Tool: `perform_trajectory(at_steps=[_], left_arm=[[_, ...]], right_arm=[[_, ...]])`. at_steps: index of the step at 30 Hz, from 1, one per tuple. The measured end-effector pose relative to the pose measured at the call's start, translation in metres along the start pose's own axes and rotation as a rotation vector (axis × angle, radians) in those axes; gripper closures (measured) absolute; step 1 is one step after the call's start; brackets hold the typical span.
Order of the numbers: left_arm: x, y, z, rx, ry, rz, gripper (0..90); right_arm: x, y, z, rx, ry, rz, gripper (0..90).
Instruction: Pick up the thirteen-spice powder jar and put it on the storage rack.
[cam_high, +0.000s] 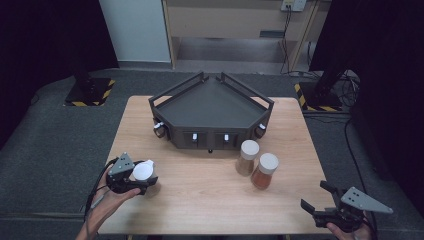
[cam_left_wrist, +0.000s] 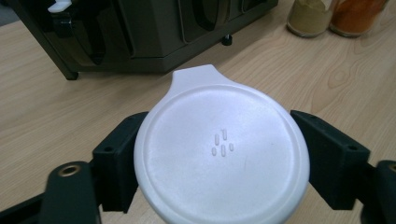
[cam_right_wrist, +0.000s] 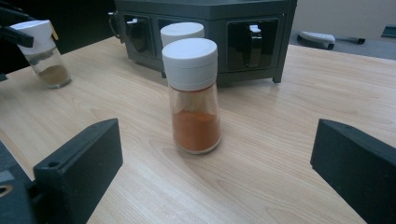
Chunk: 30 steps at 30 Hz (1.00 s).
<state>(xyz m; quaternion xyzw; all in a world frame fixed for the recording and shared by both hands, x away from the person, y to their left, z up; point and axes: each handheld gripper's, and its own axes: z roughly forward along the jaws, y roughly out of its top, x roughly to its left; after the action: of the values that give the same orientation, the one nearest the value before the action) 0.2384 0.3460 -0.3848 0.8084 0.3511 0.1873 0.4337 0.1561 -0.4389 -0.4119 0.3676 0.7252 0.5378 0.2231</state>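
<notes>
A: High view is showing a wooden tabletop (cam_high: 200, 185) with a dark corner-shaped rack (cam_high: 212, 112) sitting at its far side. The rack's top tray is lying bare, and the slots along its front are looking dark. I cannot tell whether any jar is sitting in them.

B: And where are the spice jars standing?

A: Two white-capped jars are standing side by side just in front of the rack's right end: a tan spice jar (cam_high: 247, 157) and an orange spice jar (cam_high: 264, 170). A third jar (cam_high: 143, 172) is sitting at the near left of the tabletop, well apart from them.

B: Is anyone holding that third jar?

A: Yes. The left claw (cam_high: 141, 176) is pinching it, with its black jaws pressing on either side of the white lid (cam_left_wrist: 220, 151). In the left gripper view that round lid with its small tab is sitting snug between the jaws.

B: And the other hand?

A: The right claw (cam_high: 320, 197) is hanging spread wide at the near right corner, gripping nothing. In the right gripper view the orange spice jar is standing ahead of its open jaws, untouched.

B: So how far along is it?

A: Early, I am judging. One jar is only just being gripped, still far from the rack, and the other two are waiting on the tabletop.
</notes>
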Motion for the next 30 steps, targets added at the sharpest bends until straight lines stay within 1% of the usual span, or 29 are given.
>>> perform_trajectory(at_steps=[4, 6, 10, 13, 18, 21, 23, 24, 27, 30], left_arm=[[0.000, -0.002, -0.001, -0.010, 0.007, -0.001, 29.0], [-0.001, -0.001, -0.001, -0.009, 0.008, 0.003, 29.2], [0.001, -0.003, -0.001, -0.016, 0.003, -0.007, 29.4], [0.003, -0.004, -0.002, -0.021, -0.002, -0.005, 29.5], [0.004, -0.002, -0.002, -0.018, -0.005, -0.004, 29.6], [0.007, 0.000, -0.005, -0.032, -0.021, -0.005, 29.5], [0.010, 0.002, -0.007, -0.044, -0.035, -0.005, 29.6], [0.011, 0.007, -0.010, -0.049, -0.041, 0.007, 29.5], [0.012, 0.013, -0.012, -0.051, -0.049, 0.017, 29.6], [0.016, 0.026, -0.013, -0.028, -0.072, 0.045, 29.5]], right_arm=[[0.000, 0.000, 0.000, -0.002, 0.000, 0.002, 1.3], [0.000, 0.000, 0.000, -0.004, -0.002, 0.001, 1.2], [0.001, 0.000, -0.001, -0.005, -0.004, 0.006, 1.1], [0.001, 0.000, 0.000, -0.005, -0.004, 0.006, 1.1], [0.000, 0.000, -0.001, -0.005, -0.003, 0.005, 1.1], [0.000, -0.001, -0.001, -0.007, -0.003, 0.006, 1.1], [0.000, -0.001, -0.001, -0.007, -0.003, 0.006, 1.1], [0.000, 0.000, 0.000, -0.006, -0.002, 0.004, 1.1], [0.000, 0.000, 0.000, -0.005, -0.002, 0.005, 1.1], [0.000, -0.001, -0.001, -0.009, -0.001, 0.004, 1.1]])
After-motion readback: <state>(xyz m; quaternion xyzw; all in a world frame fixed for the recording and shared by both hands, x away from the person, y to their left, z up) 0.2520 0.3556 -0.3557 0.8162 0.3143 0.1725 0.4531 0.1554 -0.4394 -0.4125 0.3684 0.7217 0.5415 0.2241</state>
